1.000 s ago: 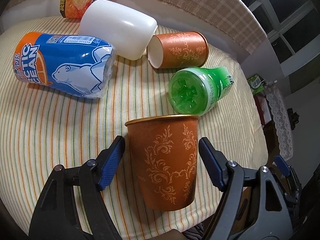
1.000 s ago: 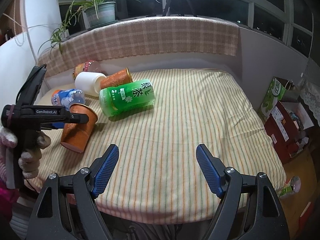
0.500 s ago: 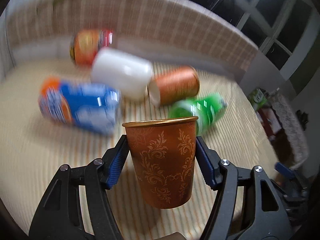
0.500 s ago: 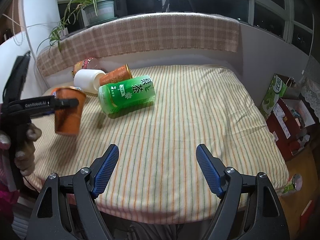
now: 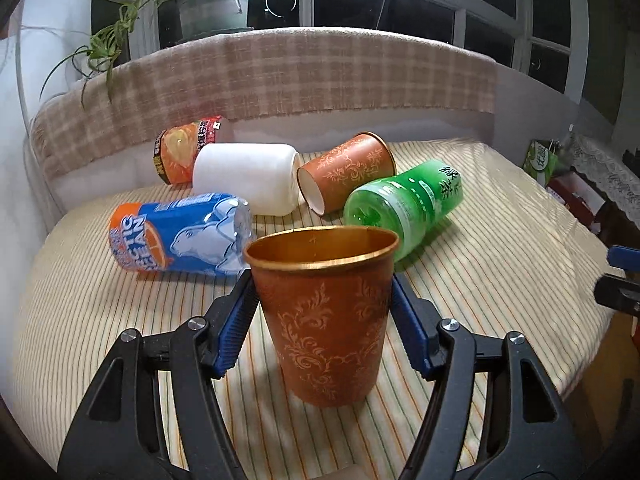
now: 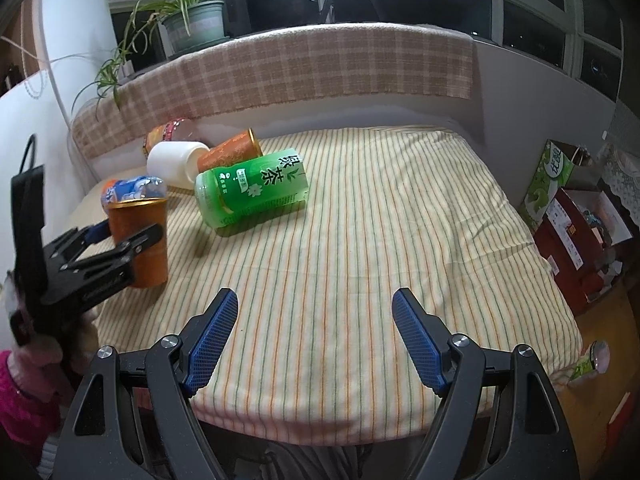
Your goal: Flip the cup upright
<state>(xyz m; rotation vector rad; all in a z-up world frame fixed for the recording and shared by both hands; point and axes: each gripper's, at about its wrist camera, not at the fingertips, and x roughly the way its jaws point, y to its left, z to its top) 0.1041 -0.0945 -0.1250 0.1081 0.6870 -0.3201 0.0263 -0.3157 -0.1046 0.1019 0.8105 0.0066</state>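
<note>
Cup (image 5: 326, 316) now lowered upright onto striped cloth (image 5: 480, 248), left gripper (image 5: 322, 320) clamped on its sides, pad contact hidden behind cup, right gripper (image 6: 312, 340) apart, empty.

Left hand-held gripper (image 5: 322, 318): black frame, blue ribbed pads (image 5: 236, 322), silver screws.

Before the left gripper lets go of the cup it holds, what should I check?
1. Orange cup upright, mouth up: ok.
2. Left gripper pads on both sides of it: ok.
3. Cup base resting on the striped cloth: cannot tell.
4. Green bottle and blue can apart from the cup: ok.
5. Right gripper open and off to the side: ok.
</note>
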